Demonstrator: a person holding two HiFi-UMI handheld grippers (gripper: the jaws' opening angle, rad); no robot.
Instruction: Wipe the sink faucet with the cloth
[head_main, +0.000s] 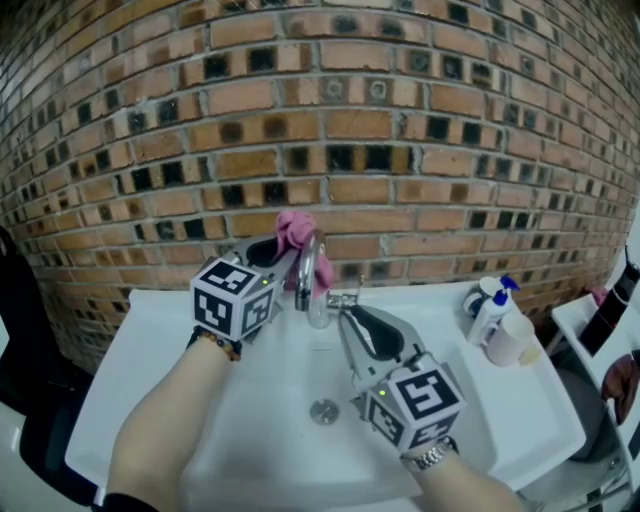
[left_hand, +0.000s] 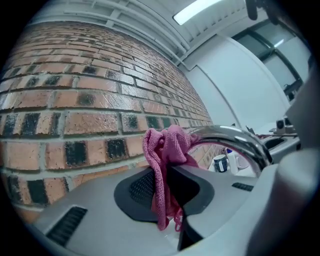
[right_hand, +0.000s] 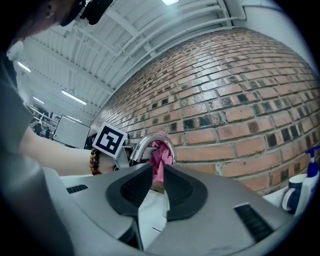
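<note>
A chrome faucet (head_main: 309, 272) arches over the white sink (head_main: 150, 335). My left gripper (head_main: 272, 256) is shut on a pink cloth (head_main: 296, 232) that bunches against the back of the spout. In the left gripper view the cloth (left_hand: 167, 146) hangs between the pads of my left gripper (left_hand: 164, 169), beside the faucet (left_hand: 231, 136). My right gripper (head_main: 346, 312) sits just right of the spout, by the small lever. In the right gripper view my right gripper (right_hand: 158, 172) shows a narrow gap, with the faucet (right_hand: 149, 142) and cloth (right_hand: 161, 155) beyond. Whether it presses on anything is unclear.
A brick wall (head_main: 320, 120) rises right behind the sink. A spray bottle (head_main: 490, 312) and a white cup (head_main: 512, 340) stand on the sink's right ledge. The drain (head_main: 323, 411) lies in the basin below my right gripper. A dark chair (head_main: 20, 330) is at the left.
</note>
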